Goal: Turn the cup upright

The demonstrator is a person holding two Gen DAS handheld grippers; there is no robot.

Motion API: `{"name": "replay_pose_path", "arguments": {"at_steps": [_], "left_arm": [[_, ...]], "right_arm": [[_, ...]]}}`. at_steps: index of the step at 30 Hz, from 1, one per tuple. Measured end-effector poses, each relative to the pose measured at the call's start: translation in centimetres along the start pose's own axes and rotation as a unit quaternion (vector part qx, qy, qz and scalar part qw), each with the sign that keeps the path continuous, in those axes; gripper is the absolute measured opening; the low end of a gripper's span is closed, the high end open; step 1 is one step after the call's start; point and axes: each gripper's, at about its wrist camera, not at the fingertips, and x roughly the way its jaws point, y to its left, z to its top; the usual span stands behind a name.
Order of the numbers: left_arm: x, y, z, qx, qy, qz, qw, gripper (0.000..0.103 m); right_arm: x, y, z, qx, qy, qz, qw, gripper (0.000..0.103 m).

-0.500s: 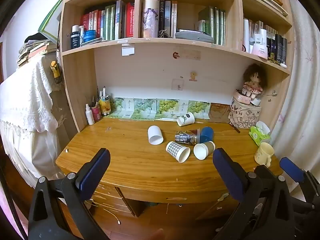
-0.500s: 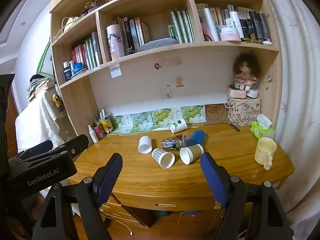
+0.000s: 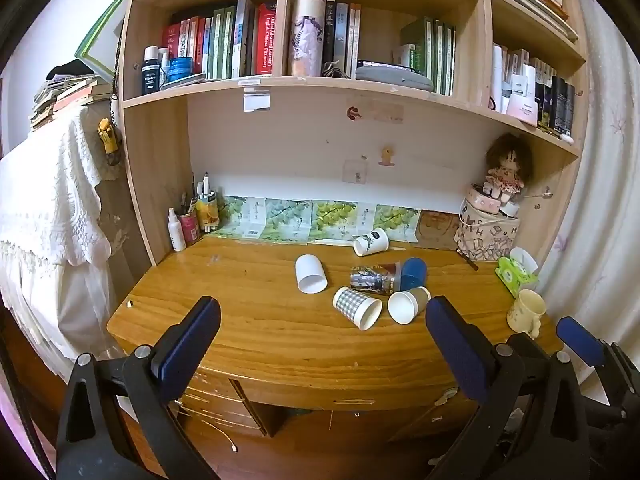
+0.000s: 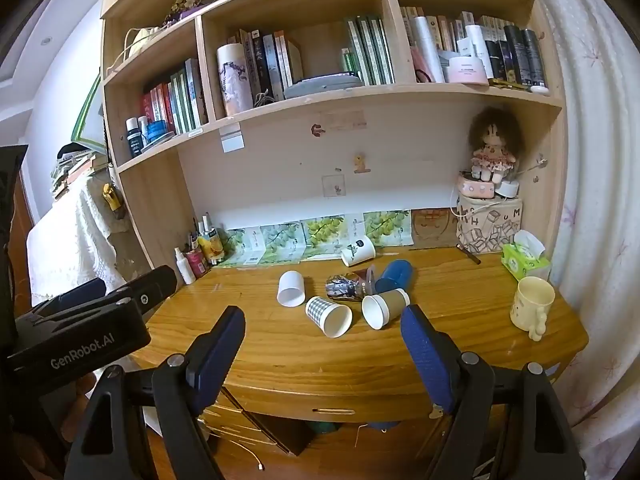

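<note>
Nothing moved since prev frame: both tongs, left [image 3: 322,344] & right [image 4: 324,348], hover open, tilted down twd desk [image 3: 256,320].

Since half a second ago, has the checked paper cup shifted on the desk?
No. The checked cup lies on its side beside the brown-sleeved cup, same spot relative to the yellow mug.

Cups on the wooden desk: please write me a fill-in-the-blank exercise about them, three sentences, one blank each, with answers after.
1. The checked paper cup lies on its ____, mouth toward the camera.
2. The only cup standing upright is the cream ____ near the desk's right end.
3. Both the left gripper and the right gripper are open and hold ____.

Answers: side; mug; nothing
</note>
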Motion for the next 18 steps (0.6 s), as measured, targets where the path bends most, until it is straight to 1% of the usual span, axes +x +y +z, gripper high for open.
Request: {"name": "replay_pose_path", "arguments": {"at_steps": [2,6,8,18], "left_arm": [[0.1,0.4,0.2,-0.001,-0.002,-0.002,1.0,0.103],[0.5,1.1,0.5,-0.003,-0.002,-0.006,1.0,0.102],[0.8,1.6,0.7,-0.003,0.001,-0.007,1.0,0.102],[2.2,3.9,1.1,-0.011,0.013,-0.021,0.9996,0.102]], "right_arm": [[0.7,0.2,-0.8,0.0,0.0,-0.001,1.0,0.081],[0.9,0.8,-0.3,-0.002,-0.003,-0.005,1.0,0.081],[1.3,1.8,0.2,-0.007,-0.002,-0.009,1.0,0.081],[2.4,3.8,0.5,-0.015,0.005,-0.021,1.0,0.081]]}}
